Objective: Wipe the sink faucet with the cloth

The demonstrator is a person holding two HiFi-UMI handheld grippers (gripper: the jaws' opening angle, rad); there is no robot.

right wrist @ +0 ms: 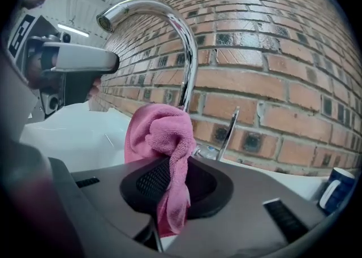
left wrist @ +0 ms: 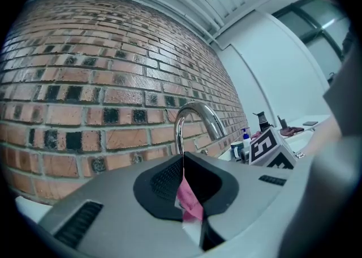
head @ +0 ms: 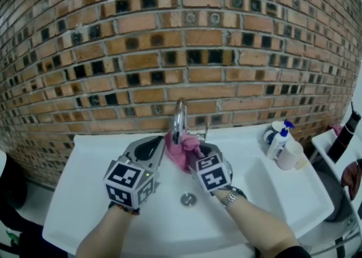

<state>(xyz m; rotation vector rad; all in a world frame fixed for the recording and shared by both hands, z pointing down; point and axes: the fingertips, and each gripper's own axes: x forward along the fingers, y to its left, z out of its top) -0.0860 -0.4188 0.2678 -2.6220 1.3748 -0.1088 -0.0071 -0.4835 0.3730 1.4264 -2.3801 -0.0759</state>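
Left gripper [left wrist: 182, 160] and right gripper [right wrist: 175, 163] each clamped on the cloth [head: 184, 153]. I should pull it taut against the faucet [head: 180, 118] at the sink [head: 85, 194] back edge.

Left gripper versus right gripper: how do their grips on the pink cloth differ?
The left gripper pinches only a thin edge of the pink cloth; the right gripper clamps a thick twisted bunch. In the head view, the left gripper sits left of the faucet, the right gripper to its right. Both have jaws shut on the same cloth.
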